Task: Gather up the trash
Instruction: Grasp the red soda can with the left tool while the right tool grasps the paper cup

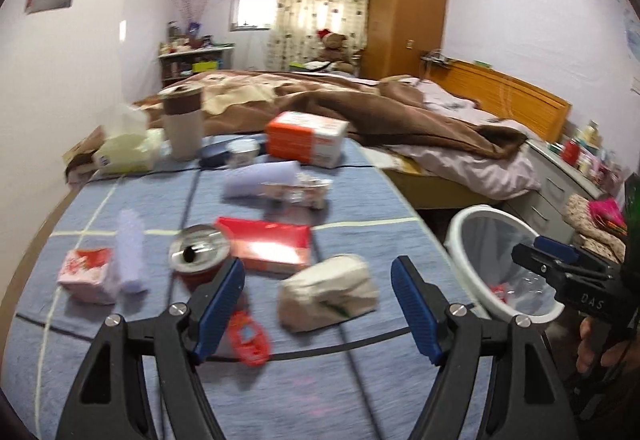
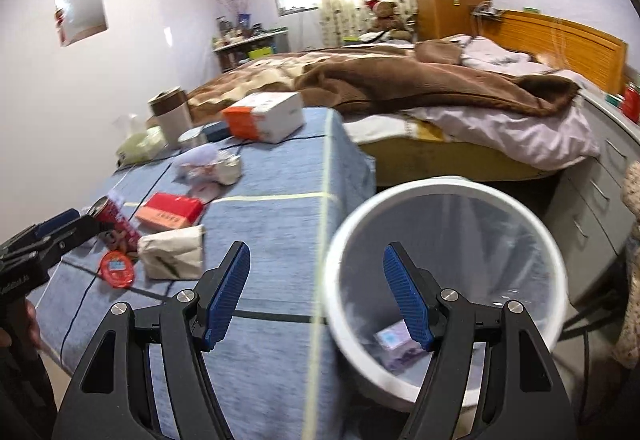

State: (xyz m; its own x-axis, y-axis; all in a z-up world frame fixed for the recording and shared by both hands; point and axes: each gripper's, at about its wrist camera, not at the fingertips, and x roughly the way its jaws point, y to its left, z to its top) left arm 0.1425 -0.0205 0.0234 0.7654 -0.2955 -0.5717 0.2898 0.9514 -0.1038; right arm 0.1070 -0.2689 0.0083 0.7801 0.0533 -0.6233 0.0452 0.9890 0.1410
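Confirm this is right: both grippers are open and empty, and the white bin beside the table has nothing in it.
Not quite. The bin already holds trash: the right wrist view shows a wrapper at its bottom. The left gripper and right gripper are indeed open and empty, and the bin does stand beside the table.

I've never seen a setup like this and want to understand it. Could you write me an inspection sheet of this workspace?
Surface: table under a blue checked cloth, crowded.
Job's things: open drink can, red packet, crumpled paper bag, round red lid; white trash bin beside the table, some scraps already inside.
Clutter: orange-and-white box, lidded cup, tissue pack.
Grippers: left gripper open above the table, nothing between its fingers; right gripper open over the bin rim, empty.
Cables: thin black cable across the cloth.
Surroundings: unmade bed, wooden wardrobe, teddy bear.
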